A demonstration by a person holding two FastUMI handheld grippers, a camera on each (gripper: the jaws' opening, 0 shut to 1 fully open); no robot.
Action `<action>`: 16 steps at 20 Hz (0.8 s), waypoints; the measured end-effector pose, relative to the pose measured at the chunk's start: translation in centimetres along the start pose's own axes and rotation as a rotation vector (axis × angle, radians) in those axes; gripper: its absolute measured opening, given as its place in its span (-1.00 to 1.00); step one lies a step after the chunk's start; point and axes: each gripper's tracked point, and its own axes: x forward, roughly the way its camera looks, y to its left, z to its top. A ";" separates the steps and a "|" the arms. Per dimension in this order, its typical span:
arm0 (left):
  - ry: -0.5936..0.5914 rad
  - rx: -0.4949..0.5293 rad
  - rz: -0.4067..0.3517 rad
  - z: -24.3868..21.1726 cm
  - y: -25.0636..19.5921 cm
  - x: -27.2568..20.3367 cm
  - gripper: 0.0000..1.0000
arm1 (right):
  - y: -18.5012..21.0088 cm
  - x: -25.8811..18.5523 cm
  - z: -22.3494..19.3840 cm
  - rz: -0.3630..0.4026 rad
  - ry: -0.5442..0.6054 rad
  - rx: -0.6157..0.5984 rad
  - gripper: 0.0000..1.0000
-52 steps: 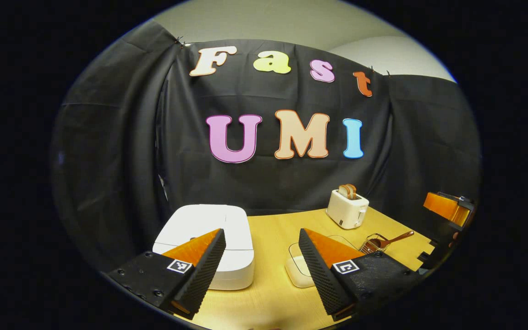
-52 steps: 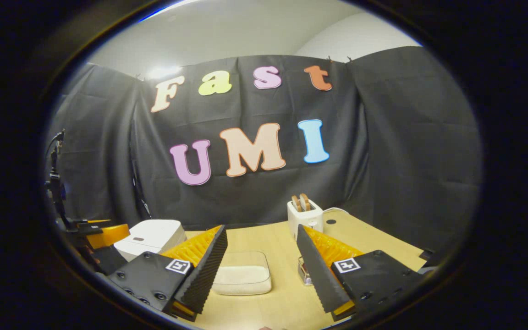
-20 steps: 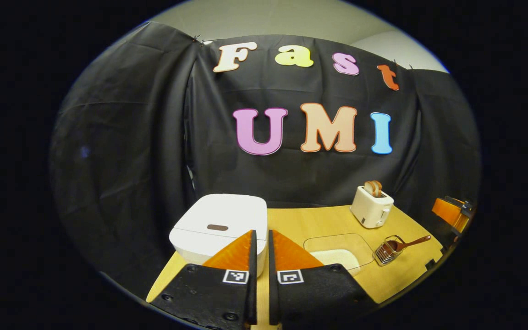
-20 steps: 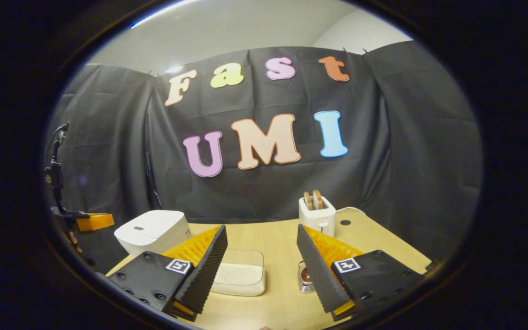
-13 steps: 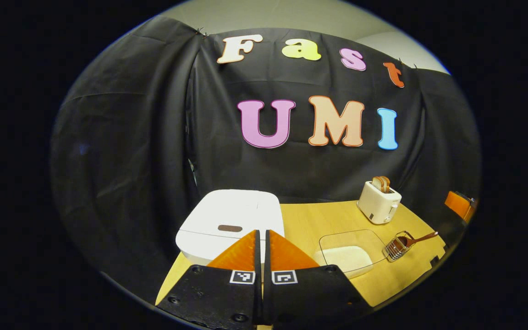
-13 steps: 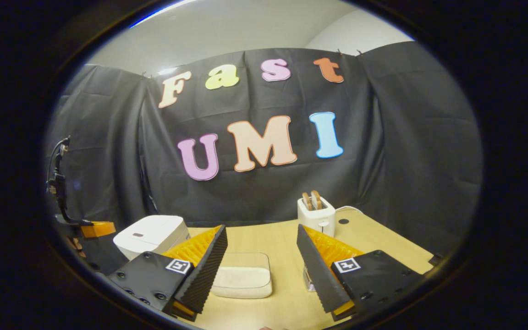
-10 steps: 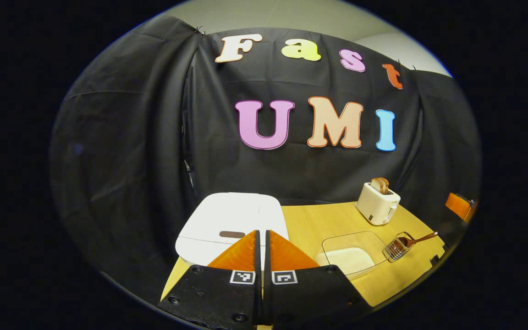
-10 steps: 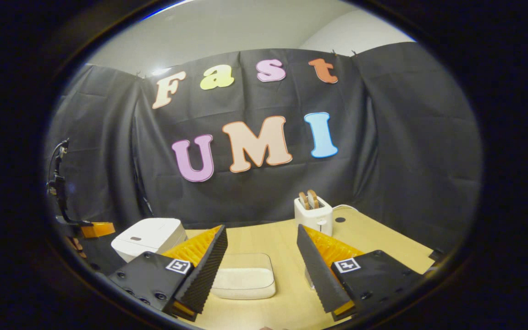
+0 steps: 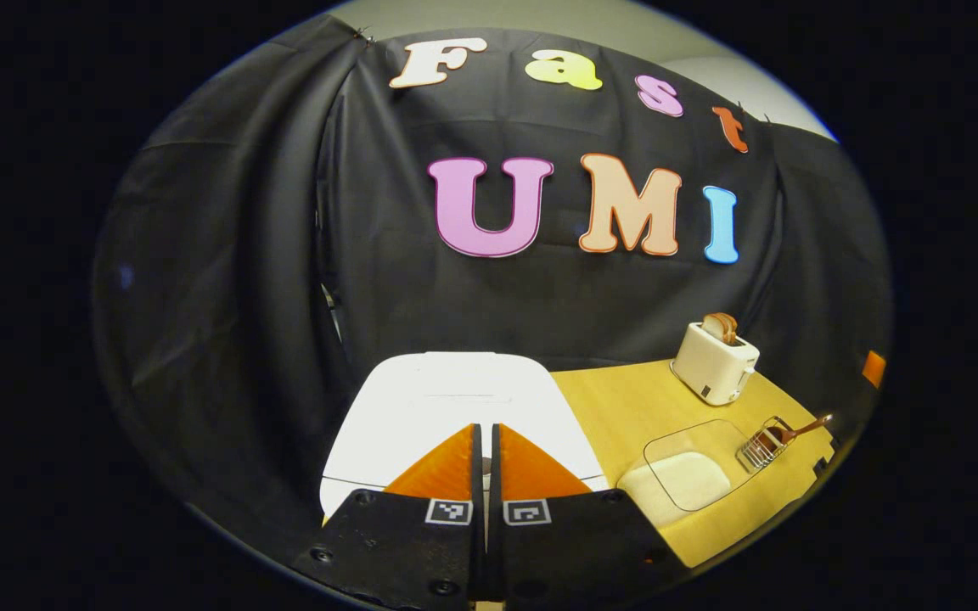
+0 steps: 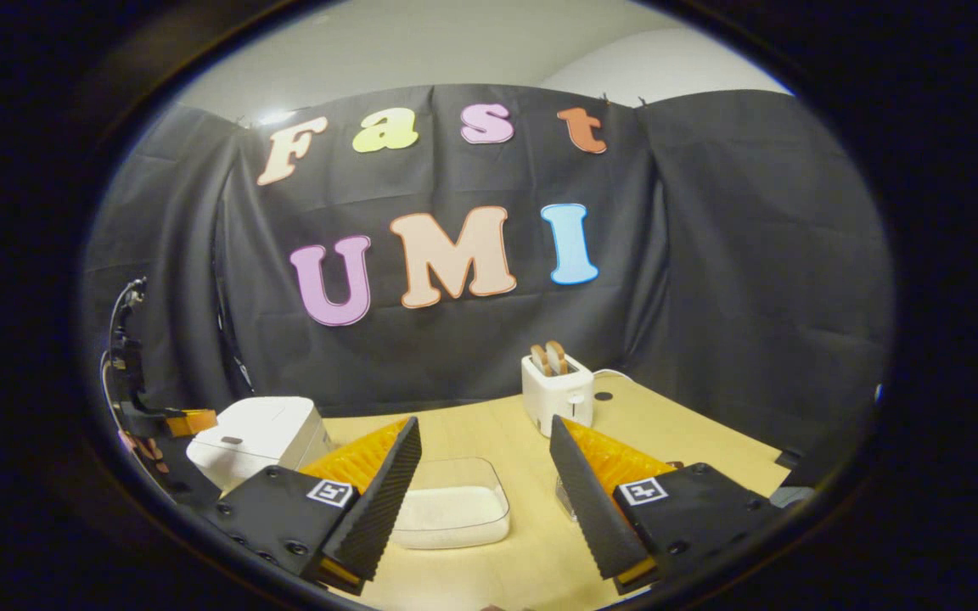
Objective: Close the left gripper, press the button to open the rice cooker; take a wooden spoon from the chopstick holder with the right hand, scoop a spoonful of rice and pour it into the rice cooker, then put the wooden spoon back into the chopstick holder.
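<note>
We can read no words, numbers or brand marks on any of the objects here. The only signs we find are small square black-and-white coded markers (image 9: 448,512). Two sit side by side on the body of the left gripper (image 9: 486,428), one behind each finger. Two more (image 10: 330,492) sit in the same way on the right gripper (image 10: 484,422). We cannot make out letters or digits in their patterns.
</note>
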 end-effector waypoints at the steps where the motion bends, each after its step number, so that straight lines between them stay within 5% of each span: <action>1: 0.012 -0.006 -0.004 -0.4 0.3 0.5 -1.00 | 0.2 0.0 -0.1 -0.008 0.004 -0.010 0.95; 8: 0.108 -0.026 -0.028 -3.7 1.4 2.6 -1.00 | 1.4 0.4 -0.6 -0.023 0.026 -0.034 0.97; 16: 0.059 0.035 -0.032 -1.5 1.3 2.5 -1.00 | 1.5 0.5 -0.9 -0.026 0.037 -0.054 0.97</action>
